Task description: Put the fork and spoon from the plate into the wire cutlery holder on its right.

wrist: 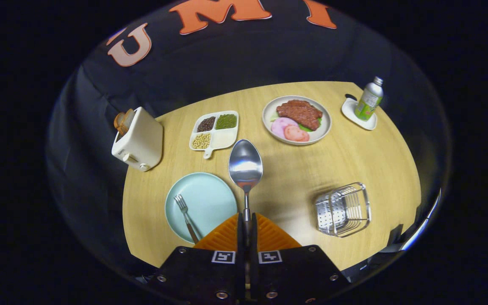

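On the table (295, 169): toaster (139, 140), divided tray (215, 129), food plate (297, 120), bottle (369, 99) on coaster (356, 114).

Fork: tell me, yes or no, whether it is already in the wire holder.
No. The fork lies on the plate, while the tool grips the spoon.

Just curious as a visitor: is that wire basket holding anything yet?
Empty. The wire basket has nothing inside; the gripper is shut on the spoon, and the fork lies on the plate.

Glossy metal spoon (245, 164), shiny wire cutlery holder (343, 209), matt wood-grain table (295, 169)
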